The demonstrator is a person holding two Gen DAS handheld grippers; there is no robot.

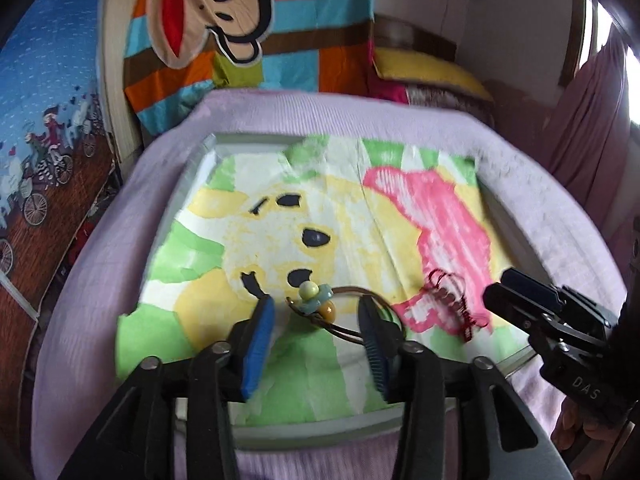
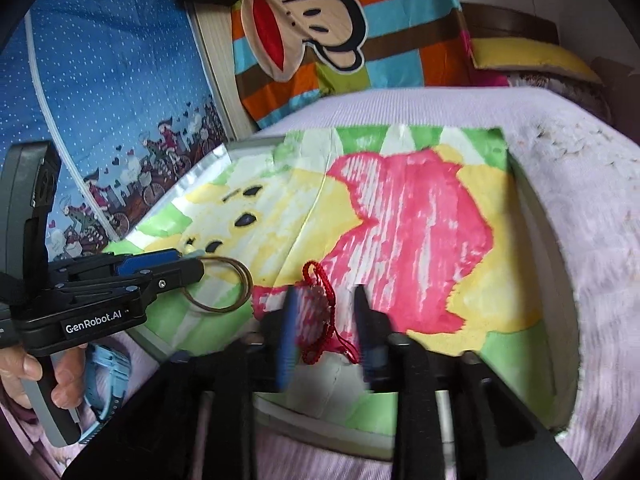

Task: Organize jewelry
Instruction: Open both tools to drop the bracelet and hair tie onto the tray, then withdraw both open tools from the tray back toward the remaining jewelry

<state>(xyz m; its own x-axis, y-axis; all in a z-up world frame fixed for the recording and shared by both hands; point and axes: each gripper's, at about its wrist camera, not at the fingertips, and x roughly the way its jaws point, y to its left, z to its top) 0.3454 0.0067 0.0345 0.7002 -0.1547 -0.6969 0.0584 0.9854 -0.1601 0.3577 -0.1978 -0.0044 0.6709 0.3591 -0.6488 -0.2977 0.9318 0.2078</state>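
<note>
Both grippers are over the shallow tray lined with a bear-print paper (image 1: 224,240). Left gripper (image 1: 318,316) has jaws wide, straddling the brown cord bracelet with pale green and blue beads (image 1: 316,294), not gripping. Right gripper (image 2: 326,320) is also spread, around the red braided cord charm (image 2: 320,308) lying on the pink patch.

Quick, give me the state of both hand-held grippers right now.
Left hand-held gripper: open, jaws either side of the beaded cord bracelet, not gripping it.
Right hand-held gripper: open, jaws either side of the red cord charm, not closed on it.
</note>
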